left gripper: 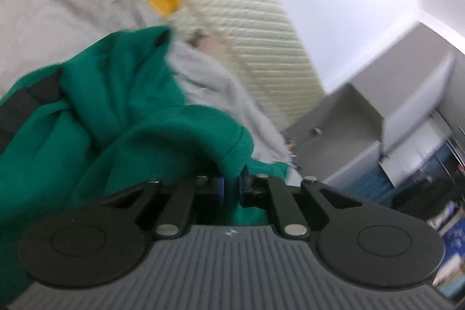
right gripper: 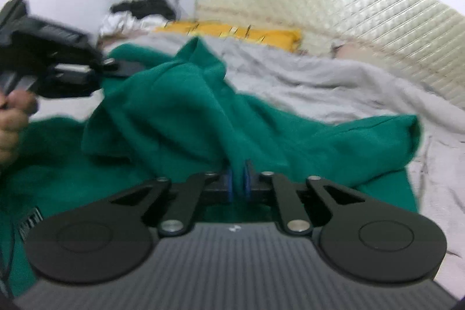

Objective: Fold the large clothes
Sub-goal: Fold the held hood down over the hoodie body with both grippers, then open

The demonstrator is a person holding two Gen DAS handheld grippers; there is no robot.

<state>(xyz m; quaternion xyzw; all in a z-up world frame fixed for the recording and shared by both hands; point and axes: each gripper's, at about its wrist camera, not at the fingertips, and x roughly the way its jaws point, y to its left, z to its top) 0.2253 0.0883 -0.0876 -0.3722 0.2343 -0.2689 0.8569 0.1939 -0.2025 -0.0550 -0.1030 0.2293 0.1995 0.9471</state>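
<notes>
Both tongs, left [left gripper: 231,185] and right [right gripper: 238,183], seemingly pinch the green garment [right gripper: 180,106].

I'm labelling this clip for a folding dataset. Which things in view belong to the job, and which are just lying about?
Part of the job:
- green garment
- left gripper, shut on the garment
- right gripper, shut on the garment

Just lying about:
- grey bedsheet
- yellow pillow
- cream quilted headboard
- dark clothes heap
</notes>
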